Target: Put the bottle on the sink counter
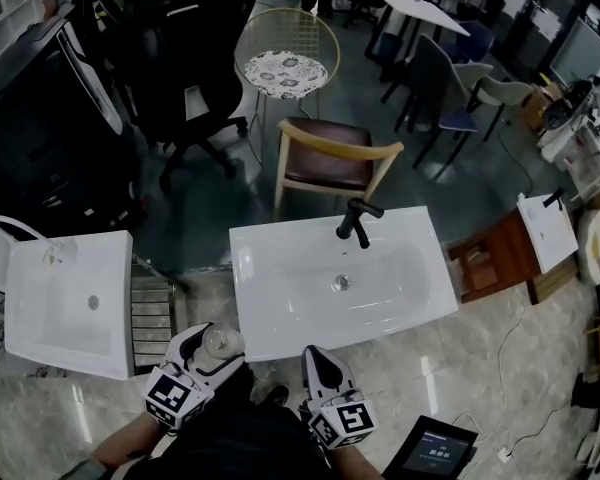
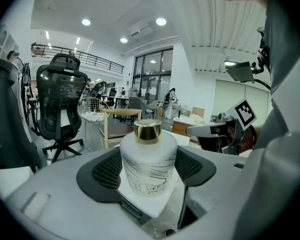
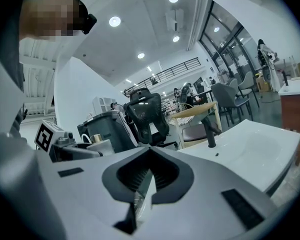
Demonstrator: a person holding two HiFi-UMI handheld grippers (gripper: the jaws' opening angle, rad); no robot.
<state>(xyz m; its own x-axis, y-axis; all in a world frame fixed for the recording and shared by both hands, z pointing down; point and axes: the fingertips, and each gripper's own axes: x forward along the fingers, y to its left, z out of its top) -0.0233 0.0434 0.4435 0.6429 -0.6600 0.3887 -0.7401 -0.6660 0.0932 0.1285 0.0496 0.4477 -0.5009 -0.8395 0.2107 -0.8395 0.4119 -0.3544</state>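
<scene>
A squat frosted white bottle (image 2: 148, 165) with a gold cap stands upright between the jaws of my left gripper (image 1: 210, 352), which is shut on it. In the head view the bottle (image 1: 223, 341) hangs just off the front left corner of the white sink counter (image 1: 270, 318), close to the person's body. The black faucet (image 1: 357, 220) rises at the counter's back edge. My right gripper (image 1: 321, 366) is held at the counter's front edge, jaws shut with nothing between them. In the right gripper view the sink counter (image 3: 250, 149) lies ahead to the right.
A second white sink unit (image 1: 70, 303) stands at the left with a slatted rack (image 1: 152, 321) beside it. Behind the counter are a wooden chair (image 1: 330, 158), a black office chair (image 1: 180, 58) and a round wire table (image 1: 285, 53). A tablet (image 1: 435, 450) lies on the floor at the lower right.
</scene>
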